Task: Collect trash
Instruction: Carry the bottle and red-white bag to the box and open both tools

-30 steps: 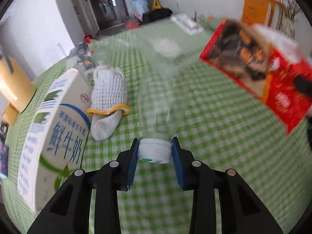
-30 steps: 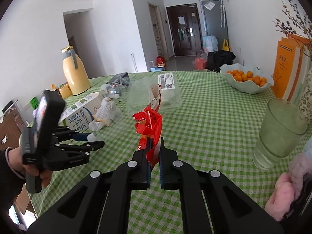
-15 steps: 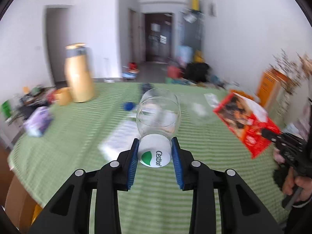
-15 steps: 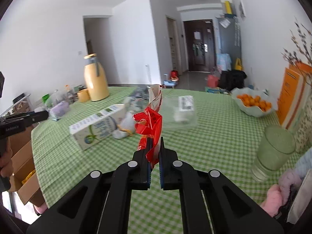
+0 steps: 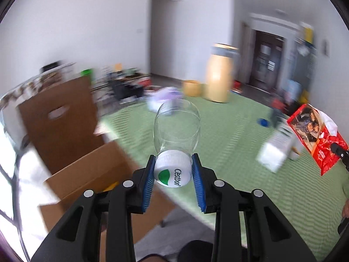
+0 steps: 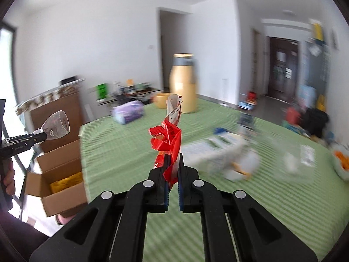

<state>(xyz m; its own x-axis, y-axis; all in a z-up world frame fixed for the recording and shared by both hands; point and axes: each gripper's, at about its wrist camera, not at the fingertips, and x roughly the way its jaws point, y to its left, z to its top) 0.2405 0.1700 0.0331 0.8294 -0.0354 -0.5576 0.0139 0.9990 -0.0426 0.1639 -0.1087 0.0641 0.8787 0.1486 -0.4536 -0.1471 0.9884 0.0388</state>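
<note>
My left gripper (image 5: 173, 171) is shut on the white cap of a clear plastic bottle (image 5: 176, 128), held in the air past the table's left edge. In the right wrist view the bottle (image 6: 57, 124) hangs above an open cardboard box (image 6: 59, 178). My right gripper (image 6: 172, 166) is shut on a red snack wrapper (image 6: 169, 139), held upright over the green checked table (image 6: 261, 207). The wrapper also shows at the right of the left wrist view (image 5: 314, 139).
On the table lie a white milk carton (image 6: 216, 152), a white glove (image 6: 242, 168), a clear plastic container (image 6: 303, 155), a yellow thermos (image 6: 183, 83) and a purple pack (image 6: 128, 114). A brown cabinet (image 5: 59, 118) stands behind the box (image 5: 91, 174).
Both grippers have swung left, toward the box beside the table. The bottle has gone from lying on the table to being carried in the air. The views are motion-blurred.
</note>
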